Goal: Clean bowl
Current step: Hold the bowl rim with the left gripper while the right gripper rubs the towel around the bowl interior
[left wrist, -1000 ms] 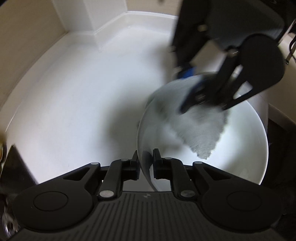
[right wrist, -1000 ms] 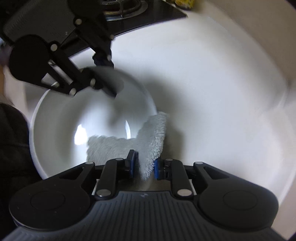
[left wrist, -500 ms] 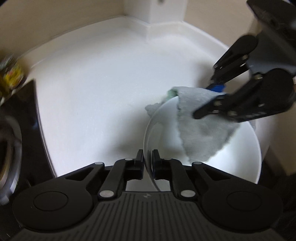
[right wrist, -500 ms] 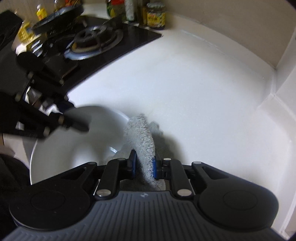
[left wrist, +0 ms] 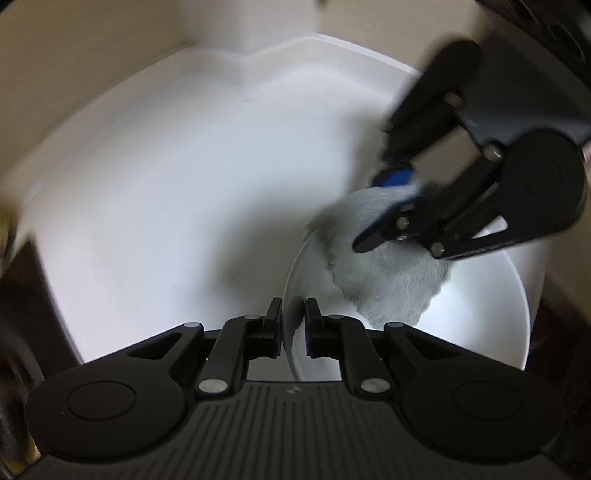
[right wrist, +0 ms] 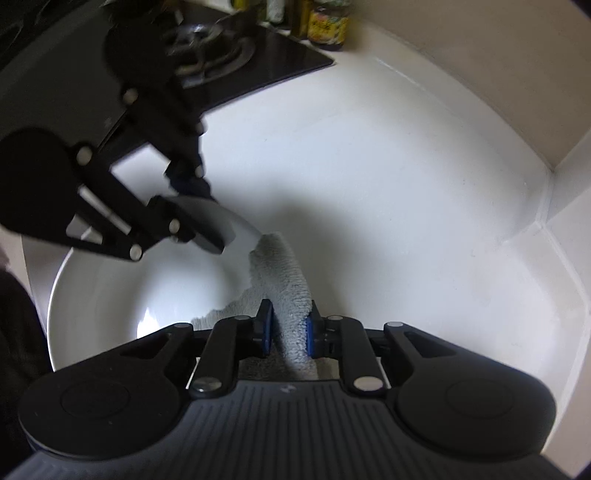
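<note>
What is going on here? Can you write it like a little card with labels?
Place: white kitchen counter beside a black gas hob
Main thing: round white ceramic bowl, tilted
Cleaning tool: fluffy grey cloth, draped over the bowl's rim and hanging inside
Left gripper: bowl's rim sits between its pads, jaws opening
Right gripper: pinching a fold of the cloth, jaws opening slightly
Background: labelled jar behind the hob
Stage: wiping in progress
</note>
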